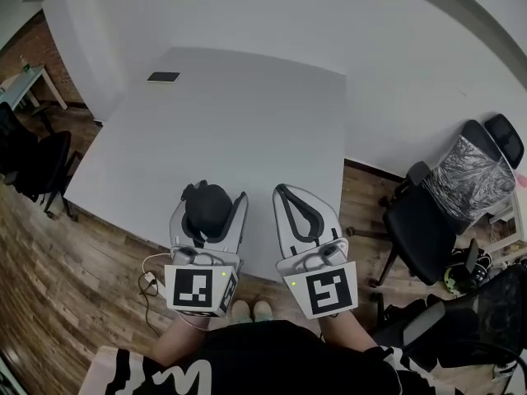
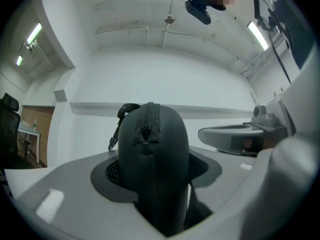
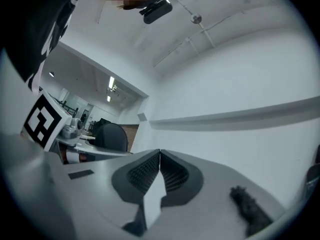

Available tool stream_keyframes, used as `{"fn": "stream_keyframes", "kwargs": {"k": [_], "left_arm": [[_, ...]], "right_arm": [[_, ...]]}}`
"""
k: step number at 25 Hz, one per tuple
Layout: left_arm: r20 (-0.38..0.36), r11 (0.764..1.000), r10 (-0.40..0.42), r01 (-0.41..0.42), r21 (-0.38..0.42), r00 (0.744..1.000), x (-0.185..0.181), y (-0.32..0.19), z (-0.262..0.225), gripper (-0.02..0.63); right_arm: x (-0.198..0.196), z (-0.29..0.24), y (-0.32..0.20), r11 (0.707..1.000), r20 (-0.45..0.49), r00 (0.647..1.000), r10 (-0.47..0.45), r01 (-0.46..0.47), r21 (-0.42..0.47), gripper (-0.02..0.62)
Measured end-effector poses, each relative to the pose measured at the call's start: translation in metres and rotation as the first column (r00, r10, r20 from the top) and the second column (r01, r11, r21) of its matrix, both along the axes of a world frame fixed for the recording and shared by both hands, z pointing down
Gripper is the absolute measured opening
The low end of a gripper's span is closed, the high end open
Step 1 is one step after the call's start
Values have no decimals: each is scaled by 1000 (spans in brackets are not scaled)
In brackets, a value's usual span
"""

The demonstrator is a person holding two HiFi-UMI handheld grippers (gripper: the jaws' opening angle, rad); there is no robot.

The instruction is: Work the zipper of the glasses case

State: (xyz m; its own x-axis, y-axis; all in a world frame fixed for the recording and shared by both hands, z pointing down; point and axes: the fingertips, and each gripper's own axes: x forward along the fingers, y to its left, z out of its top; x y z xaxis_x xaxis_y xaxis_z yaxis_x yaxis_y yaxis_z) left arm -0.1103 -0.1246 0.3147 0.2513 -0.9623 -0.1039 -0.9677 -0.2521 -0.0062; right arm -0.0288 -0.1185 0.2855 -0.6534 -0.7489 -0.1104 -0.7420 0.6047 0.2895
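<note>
Left gripper [image 1: 212,196] pinching case [image 1: 206,211], up over near edge of tabletop [image 1: 247,113]. Right gripper [image 1: 283,189] pressed together, empty.

Tip: hold case steady, zipper [image 2: 149,118] turned to right gripper; spread right jaws first, then nip what looks like pull [image 2: 119,126].

Left gripper view shows zipper teeth and pull; head view shows only dark lump.

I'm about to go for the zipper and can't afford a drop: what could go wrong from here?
1. Only the left gripper holds the glasses case, in the air by the table's near edge; a hard tug on the zipper could twist it loose and drop it.
2. The right gripper is shut and empty; it must open first, and could miss the small dangling tab.
</note>
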Motion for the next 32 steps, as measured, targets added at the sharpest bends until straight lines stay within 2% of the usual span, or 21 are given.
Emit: {"fn": "stream_keyframes", "kwargs": {"k": [5,9,13,20,32], "left_arm": [[12,1000,13,-13,12,1000,5,1,-1,276],[14,1000,14,-14,12,1000,3,1,0,276],[16,1000,15,-16,18,1000,0,0,-1,276],[-27,1000,24,-24,-5,999,-5,-5,1,276],[-39,1000,29,-29,-8,999,-9,-10,-2,276]], "right_arm": [[-3,11,-1,999,-23,1000,-9,9,-39,6],[-9,13,-1,999,-58,998,-17,15,-33,6],[-14,13,0,999,-56,998,-23,21,-31,5],[-18,12,-5,999,-55,998,-30,28,-24,5],[-24,10,-7,999,-66,997,-34,33,-19,5]]}}
